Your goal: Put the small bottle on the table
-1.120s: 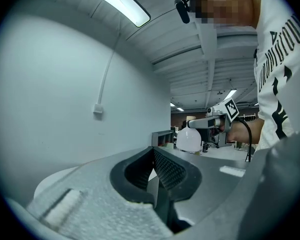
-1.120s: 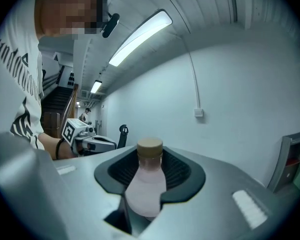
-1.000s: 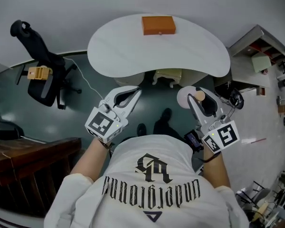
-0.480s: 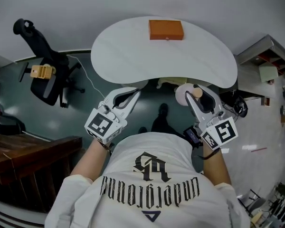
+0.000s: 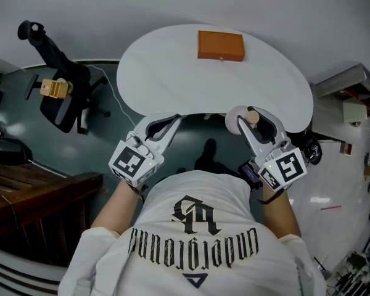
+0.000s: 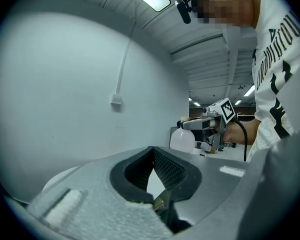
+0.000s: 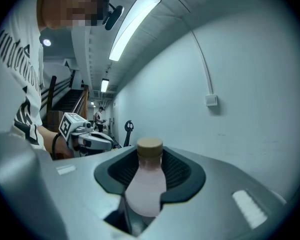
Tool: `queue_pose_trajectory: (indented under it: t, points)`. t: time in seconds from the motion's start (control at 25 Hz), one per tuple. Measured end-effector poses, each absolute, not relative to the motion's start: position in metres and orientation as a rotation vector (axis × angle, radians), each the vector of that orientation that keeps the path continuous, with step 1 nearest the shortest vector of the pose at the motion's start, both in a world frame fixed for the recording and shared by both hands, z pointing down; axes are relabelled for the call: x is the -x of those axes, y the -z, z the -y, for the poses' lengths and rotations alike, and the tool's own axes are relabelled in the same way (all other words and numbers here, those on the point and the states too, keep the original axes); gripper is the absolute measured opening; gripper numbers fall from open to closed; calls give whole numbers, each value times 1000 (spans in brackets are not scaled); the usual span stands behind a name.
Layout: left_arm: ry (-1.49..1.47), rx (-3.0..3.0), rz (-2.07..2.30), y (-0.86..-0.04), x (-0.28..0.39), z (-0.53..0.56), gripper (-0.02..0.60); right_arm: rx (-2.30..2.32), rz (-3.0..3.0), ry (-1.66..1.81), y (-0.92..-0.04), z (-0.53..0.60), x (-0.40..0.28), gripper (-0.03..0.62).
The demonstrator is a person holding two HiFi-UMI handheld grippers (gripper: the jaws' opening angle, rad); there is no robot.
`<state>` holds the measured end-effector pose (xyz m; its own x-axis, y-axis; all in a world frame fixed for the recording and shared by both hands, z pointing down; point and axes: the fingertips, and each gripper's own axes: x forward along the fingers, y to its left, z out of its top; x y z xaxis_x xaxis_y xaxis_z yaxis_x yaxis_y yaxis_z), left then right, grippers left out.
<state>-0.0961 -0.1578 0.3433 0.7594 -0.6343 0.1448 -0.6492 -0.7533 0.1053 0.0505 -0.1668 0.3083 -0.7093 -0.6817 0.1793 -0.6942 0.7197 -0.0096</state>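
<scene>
The small bottle (image 5: 237, 121) is white with a tan cap (image 7: 149, 146). My right gripper (image 5: 253, 117) is shut on it at the near edge of the white table (image 5: 172, 66). In the right gripper view the bottle (image 7: 146, 189) sits upright between the dark pads, cap upward. My left gripper (image 5: 174, 118) hovers at the table's near edge to the left, jaws together with nothing in them. The left gripper view shows the left gripper's (image 6: 153, 149) tips meeting, and beyond them the right gripper (image 6: 200, 125) with the bottle (image 6: 182, 140).
An orange box (image 5: 221, 45) lies at the table's far side. A black office chair (image 5: 58, 97) stands at the left and a dark wooden bench (image 5: 37, 202) at the lower left. Shelving (image 5: 357, 103) stands at the right. A grey wall lies behind the table.
The person has stepped toward the table with both grippers held out in front. The table edge now lies under the gripper tips. The bottle stays in the right gripper.
</scene>
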Motion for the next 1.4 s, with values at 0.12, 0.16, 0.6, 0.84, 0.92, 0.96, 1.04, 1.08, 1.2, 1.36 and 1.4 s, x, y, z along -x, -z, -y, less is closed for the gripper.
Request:
queue_pose_trajectory:
  t: [0.12, 0.16, 0.6, 0.84, 0.92, 0.96, 1.04, 1.08, 1.2, 1.36, 1.4]
  points:
    - [-160, -2783, 1059, -346, 86, 182, 8, -1067, 2772, -112, -313, 194, -56, 138]
    - [-162, -2778, 1070, -349, 83, 190, 8, -1050, 2775, -114, -316, 203, -58, 138]
    - [-206, -2666, 1175, -371, 34, 253, 8, -853, 2804, -193, -354, 276, -87, 138]
    - [-237, -2615, 1219, -396, 23, 271, 8, -750, 2808, -200, -376, 299, -89, 138]
    - [-249, -2599, 1220, -406, 18, 274, 8, -731, 2804, -206, -384, 305, -91, 138]
    - [-257, -2593, 1220, -410, 17, 277, 8, -729, 2801, -210, -388, 309, -92, 138]
    - [-270, -2578, 1222, -415, 17, 282, 8, -731, 2791, -215, -396, 315, -92, 138]
    - [-272, -2570, 1224, -417, 19, 283, 8, -731, 2786, -216, -399, 318, -91, 138]
    - [-272, -2568, 1228, -421, 23, 289, 8, -722, 2776, -208, -408, 325, -87, 138]
    - [-274, -2563, 1220, -427, 28, 300, 8, -712, 2757, -218, -423, 335, -82, 138]
    - [-273, -2562, 1215, -429, 29, 303, 8, -716, 2748, -223, -428, 338, -81, 138]
